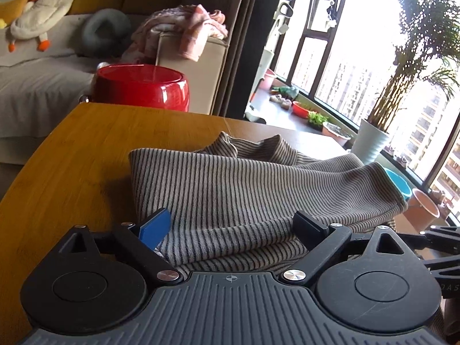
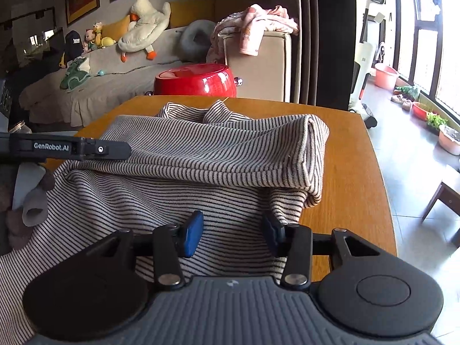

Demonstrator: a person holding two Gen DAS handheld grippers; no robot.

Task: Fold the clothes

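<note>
A striped knit top (image 2: 201, 155) lies on the wooden tabletop (image 2: 353, 149), collar at the far side, one part folded across the body in a thick band. The near hem spills over the tabletop's edge. Both grippers hover above the near fabric, left gripper (image 1: 230, 230) and right gripper (image 2: 233, 233), fingers spread wide and holding nothing. A good next fold likely means pinching the hem evenly at both sides.

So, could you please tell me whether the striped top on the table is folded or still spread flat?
Partly folded: the striped top has one layer doubled across it, a rolled edge at the right, while its lower part lies spread toward the table's near edge.
</note>
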